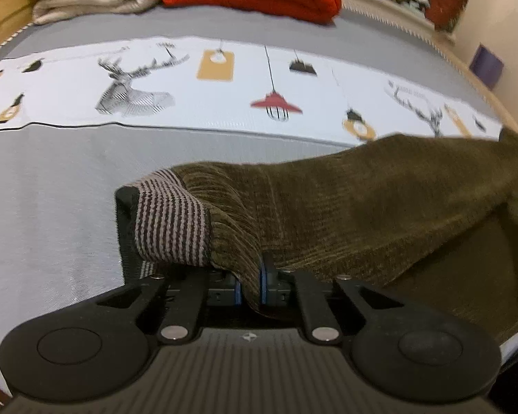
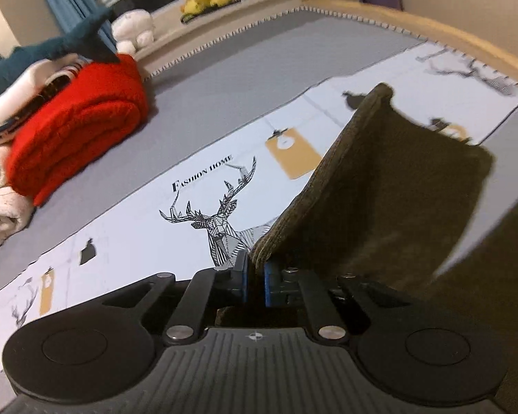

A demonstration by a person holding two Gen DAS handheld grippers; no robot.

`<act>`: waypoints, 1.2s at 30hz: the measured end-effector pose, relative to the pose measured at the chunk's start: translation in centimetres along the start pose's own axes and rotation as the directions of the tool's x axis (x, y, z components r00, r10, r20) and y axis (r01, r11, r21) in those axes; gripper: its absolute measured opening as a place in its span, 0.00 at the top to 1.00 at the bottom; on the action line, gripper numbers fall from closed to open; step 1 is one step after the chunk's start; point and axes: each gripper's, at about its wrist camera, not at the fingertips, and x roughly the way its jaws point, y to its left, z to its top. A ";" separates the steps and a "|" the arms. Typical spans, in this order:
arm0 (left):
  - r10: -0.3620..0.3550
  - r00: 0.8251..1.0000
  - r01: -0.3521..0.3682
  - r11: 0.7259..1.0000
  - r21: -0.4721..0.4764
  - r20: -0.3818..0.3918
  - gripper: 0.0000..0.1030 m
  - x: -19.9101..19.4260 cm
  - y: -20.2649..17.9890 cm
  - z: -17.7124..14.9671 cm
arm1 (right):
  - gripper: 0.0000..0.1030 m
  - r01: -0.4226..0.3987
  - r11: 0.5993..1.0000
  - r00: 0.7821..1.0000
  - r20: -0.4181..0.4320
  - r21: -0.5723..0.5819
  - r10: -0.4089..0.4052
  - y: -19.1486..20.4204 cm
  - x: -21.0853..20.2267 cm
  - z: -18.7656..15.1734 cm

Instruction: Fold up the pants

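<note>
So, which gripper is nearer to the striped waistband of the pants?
Left. The left gripper grips the pants right beside the striped waistband; the right gripper holds plain olive fabric, no waistband visible.

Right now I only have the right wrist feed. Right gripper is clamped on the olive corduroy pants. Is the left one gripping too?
Observer: Yes. The left gripper is shut on the olive corduroy pants, with fabric pinched between its blue pads.
Operator: Which end is it on?
Observer: Beside a striped grey-and-dark ribbed band that is turned outward. Your view does not show that band.
Operator: Is the cloth between the grippers lifted?
Observer: It runs from the left gripper up to the right, raised over the grey bed cover, and more olive fabric lies underneath at lower right. The right gripper is not visible from the left view.
</note>
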 end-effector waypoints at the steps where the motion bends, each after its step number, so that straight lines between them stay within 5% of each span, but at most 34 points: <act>1: 0.001 1.000 -0.001 1.000 -0.009 0.017 0.91 -0.7 0.1 -0.1 | 0.92 -0.006 1.000 1.000 0.006 -0.009 0.006 -0.5 -1.3 -0.5; 5: 0.018 0.998 -0.017 1.000 -0.026 0.063 0.91 -3.3 0.9 -0.9 | 0.92 -0.025 0.998 1.000 0.007 -0.052 0.025 -2.3 -6.0 -3.3; 9: 0.039 0.998 -0.041 0.998 -0.037 -0.041 0.90 -3.1 1.6 -1.6 | 0.92 -0.005 0.994 0.995 -0.101 -0.108 -0.006 -4.5 -7.6 -6.9; 12: 0.076 0.989 -0.082 0.996 -0.038 -0.129 0.81 -1.7 1.6 -1.6 | 0.92 0.026 0.990 0.957 -0.284 -0.139 -0.066 -6.8 -5.8 -10.0; 15: 0.142 0.981 -0.151 0.986 -0.068 -0.129 0.65 -1.5 1.6 -0.8 | 0.89 0.013 0.984 0.930 -0.359 -0.176 -0.077 -8.1 -4.5 -11.1; 18: 0.215 0.973 -0.222 0.970 -0.099 -0.078 0.50 -2.4 1.2 0.1 | 0.80 0.026 0.984 0.945 -0.318 -0.177 -0.083 -8.7 -4.6 -10.1; 26: 0.313 0.949 -0.310 0.948 -0.076 0.036 0.48 -3.7 -1.3 1.7 | 0.74 0.077 0.984 0.991 -0.097 -0.159 -0.093 -9.3 -6.4 -7.0; 32: 0.371 0.925 -0.365 0.928 -0.079 0.082 0.46 -4.4 -1.3 2.3 | 0.70 0.073 0.961 0.997 0.053 -0.266 -0.061 -9.6 -8.3 -3.5; 36: 0.364 0.925 -0.358 0.931 -0.079 0.105 0.46 -4.7 -1.2 2.3 | 0.61 0.105 0.957 0.990 0.117 -0.269 -0.076 -10.4 -8.2 -2.6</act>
